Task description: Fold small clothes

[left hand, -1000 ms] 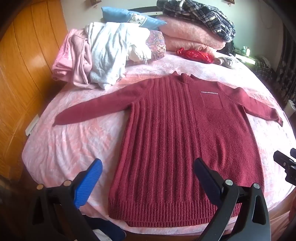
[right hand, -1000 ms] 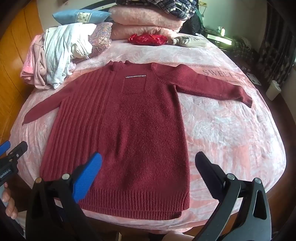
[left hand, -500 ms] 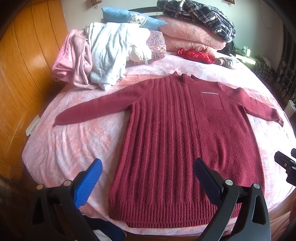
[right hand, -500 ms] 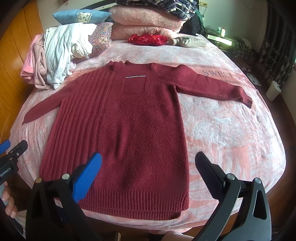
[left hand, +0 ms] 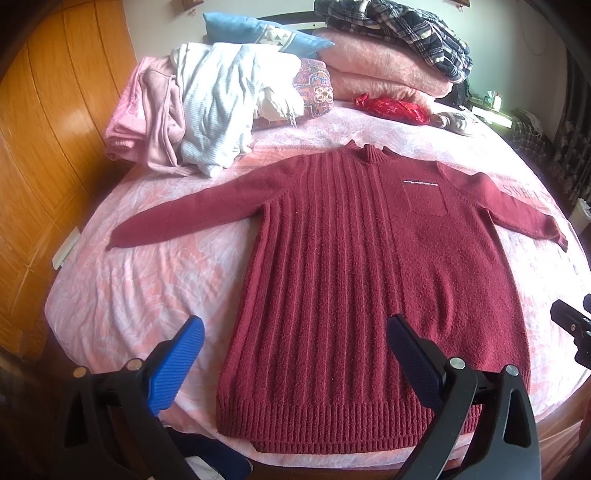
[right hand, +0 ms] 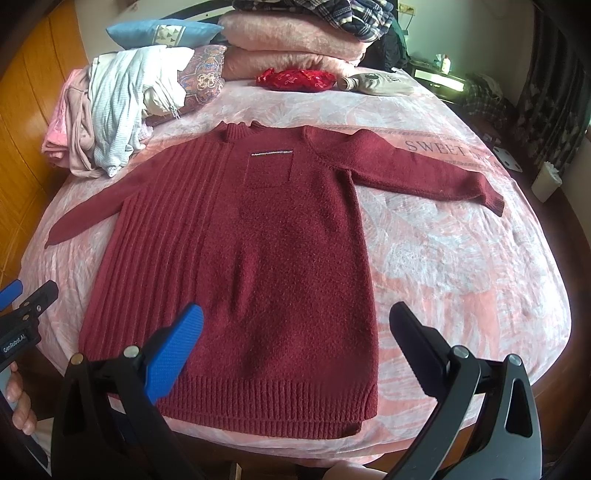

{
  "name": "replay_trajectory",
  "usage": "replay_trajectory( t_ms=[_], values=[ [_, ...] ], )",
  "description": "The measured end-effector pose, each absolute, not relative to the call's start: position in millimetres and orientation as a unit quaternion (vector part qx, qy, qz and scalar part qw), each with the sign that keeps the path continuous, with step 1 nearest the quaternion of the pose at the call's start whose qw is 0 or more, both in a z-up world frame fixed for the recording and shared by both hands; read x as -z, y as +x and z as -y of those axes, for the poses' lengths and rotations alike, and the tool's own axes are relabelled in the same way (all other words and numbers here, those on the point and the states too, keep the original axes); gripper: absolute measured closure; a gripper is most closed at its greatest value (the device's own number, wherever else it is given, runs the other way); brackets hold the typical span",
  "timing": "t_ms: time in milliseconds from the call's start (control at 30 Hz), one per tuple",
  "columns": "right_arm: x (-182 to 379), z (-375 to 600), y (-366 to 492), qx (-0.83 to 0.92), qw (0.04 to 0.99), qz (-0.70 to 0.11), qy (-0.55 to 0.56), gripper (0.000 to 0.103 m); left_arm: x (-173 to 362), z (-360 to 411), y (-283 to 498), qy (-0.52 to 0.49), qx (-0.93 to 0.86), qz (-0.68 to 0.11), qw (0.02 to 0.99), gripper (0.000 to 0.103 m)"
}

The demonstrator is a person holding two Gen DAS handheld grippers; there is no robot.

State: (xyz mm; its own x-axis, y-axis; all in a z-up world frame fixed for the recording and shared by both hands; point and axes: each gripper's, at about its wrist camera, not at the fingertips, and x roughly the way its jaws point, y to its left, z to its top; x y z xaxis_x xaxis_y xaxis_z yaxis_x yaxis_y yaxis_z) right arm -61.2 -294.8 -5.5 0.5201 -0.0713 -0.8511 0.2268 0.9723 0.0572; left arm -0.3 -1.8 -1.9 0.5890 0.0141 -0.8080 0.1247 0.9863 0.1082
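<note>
A dark red knit sweater (left hand: 354, 280) lies flat and face up on the pink bed (left hand: 147, 288), both sleeves spread out; it also shows in the right wrist view (right hand: 258, 266). My left gripper (left hand: 295, 354) is open and empty, held above the sweater's hem on its left half. My right gripper (right hand: 295, 347) is open and empty, above the hem on its right half. The right gripper's tip shows at the edge of the left wrist view (left hand: 572, 325), and the left gripper's tip shows at the edge of the right wrist view (right hand: 26, 302).
A heap of pink and white clothes (left hand: 207, 107) lies at the back left. Folded pink blankets (left hand: 384, 70) with a plaid garment on top, a blue pillow (left hand: 258, 33) and a red pouch (left hand: 391, 109) lie at the head. A wooden wall (left hand: 40, 147) stands to the left.
Both grippers have drifted very slightly; the sweater has not moved and both stay open.
</note>
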Motion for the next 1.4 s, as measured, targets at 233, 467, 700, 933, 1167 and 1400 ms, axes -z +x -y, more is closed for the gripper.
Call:
replay_trajectory(
  t_ms=[233, 467, 700, 933, 1167, 1400],
  values=[
    [4.6, 293.9, -61.0, 0.085, 0.869, -0.48, 0.081, 0.003, 2.3, 1.0, -0.1, 0.077, 0.031, -0.452, 0.888, 0.004],
    [4.4, 293.6, -61.0, 0.085, 0.87, -0.48, 0.08, 0.003, 2.4, 1.1, -0.1, 0.078, 0.031, -0.452, 0.888, 0.004],
    [4.5, 293.4, -61.7, 0.083, 0.87, -0.48, 0.08, 0.003, 2.6, 0.9, -0.2, 0.077, 0.03, -0.452, 0.888, 0.004],
    [4.5, 293.3, -61.4, 0.082, 0.87, -0.48, 0.08, 0.003, 3.4, -0.9, -0.6, 0.077, 0.029, -0.45, 0.889, 0.004],
    [4.5, 293.9, -61.6, 0.081, 0.869, -0.48, 0.083, 0.003, 3.6, -0.9, -0.9, 0.077, 0.029, -0.45, 0.889, 0.004],
    [6.7, 298.3, -62.3, 0.078, 0.868, -0.481, 0.09, 0.003, 4.6, -1.0, -0.8, 0.078, 0.029, -0.451, 0.889, 0.004]
  ],
)
